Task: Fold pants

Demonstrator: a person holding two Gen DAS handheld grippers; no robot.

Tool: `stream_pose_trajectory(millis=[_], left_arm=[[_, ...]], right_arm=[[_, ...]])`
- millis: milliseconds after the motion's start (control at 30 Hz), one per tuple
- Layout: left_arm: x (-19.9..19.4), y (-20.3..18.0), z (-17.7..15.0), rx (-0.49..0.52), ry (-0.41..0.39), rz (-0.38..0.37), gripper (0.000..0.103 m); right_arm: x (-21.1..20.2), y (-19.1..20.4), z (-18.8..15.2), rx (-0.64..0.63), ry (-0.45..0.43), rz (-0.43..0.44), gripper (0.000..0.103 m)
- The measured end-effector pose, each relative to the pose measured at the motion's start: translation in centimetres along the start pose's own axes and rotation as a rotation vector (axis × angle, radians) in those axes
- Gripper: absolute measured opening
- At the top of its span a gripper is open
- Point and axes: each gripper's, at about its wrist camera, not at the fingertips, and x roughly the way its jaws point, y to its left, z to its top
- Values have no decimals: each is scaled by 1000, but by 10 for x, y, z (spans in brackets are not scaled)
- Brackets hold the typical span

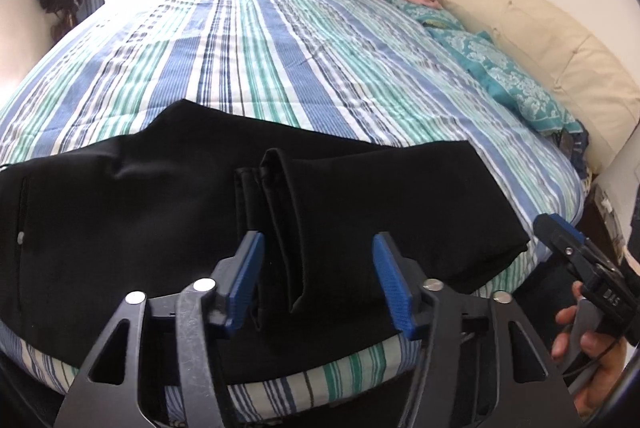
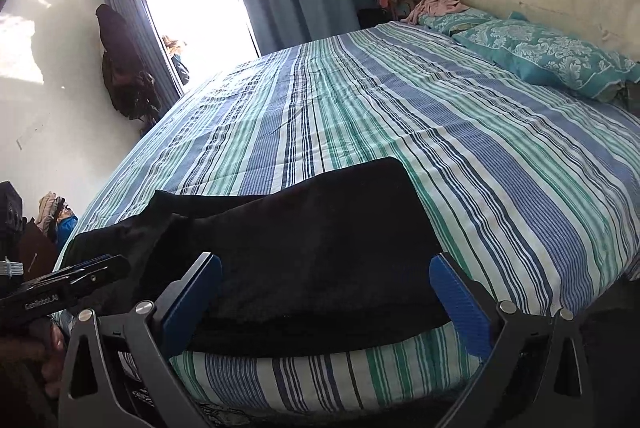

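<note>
Bed (image 2: 400, 116) covered with a blue, green and white striped bedspread. Black pants (image 2: 304, 252) lie folded at its near edge. Teal patterned pillows (image 2: 552, 56) and a pink garment (image 2: 436, 4) lie along the far right side by the wall.

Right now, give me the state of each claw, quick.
Left claw: open around a raised fold of the black pants, pads not pressing it.
Right claw: open wide above the pants, holding nothing.

Each black hand-held gripper (image 1: 318, 268) has ribbed blue pads (image 1: 390, 280) and silver screws (image 1: 432, 284).
</note>
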Motion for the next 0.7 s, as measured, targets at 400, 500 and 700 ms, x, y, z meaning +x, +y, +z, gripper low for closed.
stream_pose_trajectory(millis=[400,500,700], left_arm=[[19,18,-20,-53,69,85,3],[23,17,-21,-48,70,89,5],[21,19,-24,-44,66,66,10]], right_arm=[[-19,-62,43,158,-102,204,103],[40,-72,44,268,141,442,103],[86,-85,29,382,388,365,100]])
